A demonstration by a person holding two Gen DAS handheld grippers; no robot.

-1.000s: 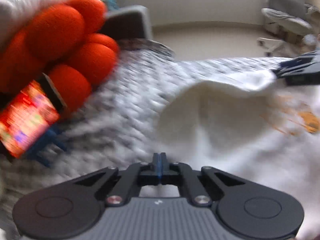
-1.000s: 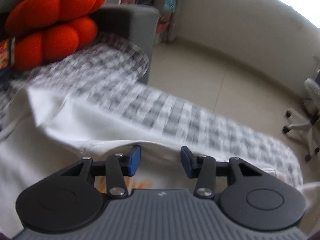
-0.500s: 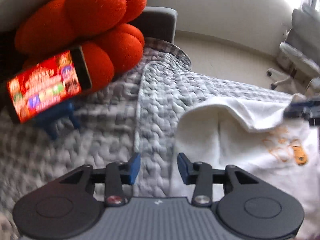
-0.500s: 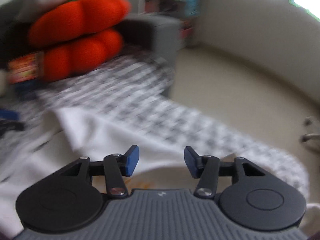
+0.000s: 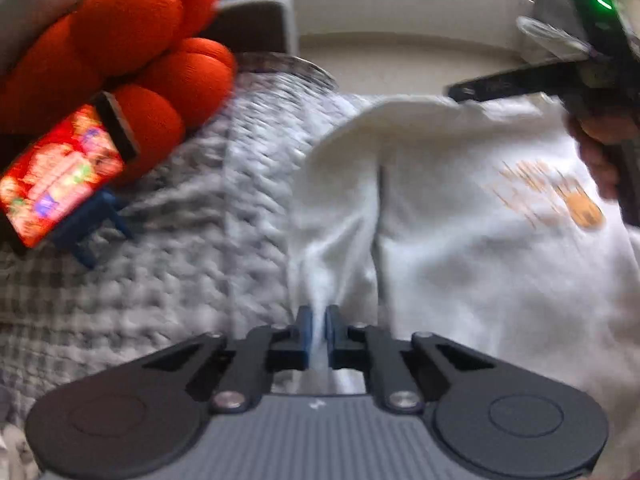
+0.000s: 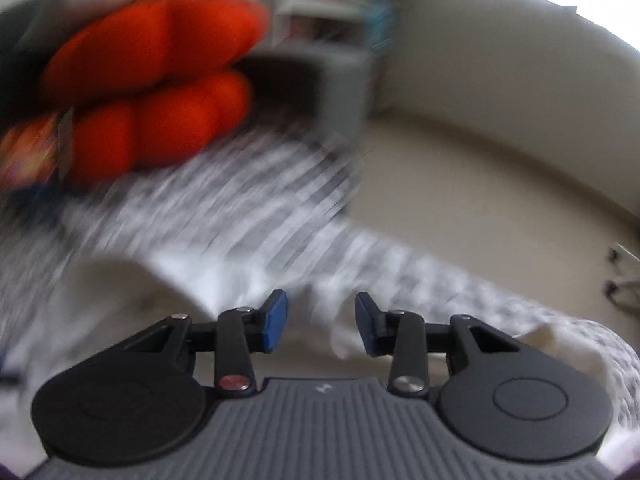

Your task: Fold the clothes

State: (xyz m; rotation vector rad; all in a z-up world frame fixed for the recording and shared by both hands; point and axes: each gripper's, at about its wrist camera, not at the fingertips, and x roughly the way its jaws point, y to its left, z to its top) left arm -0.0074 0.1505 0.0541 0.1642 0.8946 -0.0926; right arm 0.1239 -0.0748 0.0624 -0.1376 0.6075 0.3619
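L hand-held gripper (image 5: 318, 334) now on 1 shirt (image 5: 460, 240)

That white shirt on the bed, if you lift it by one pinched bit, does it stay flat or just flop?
Probably flops: where the left gripper pinches the white shirt, the cloth bunches into soft folds. It looks light, since its far edge curls up loosely. It seems unlikely to slide much on the textured grey blanket, though that is a guess.
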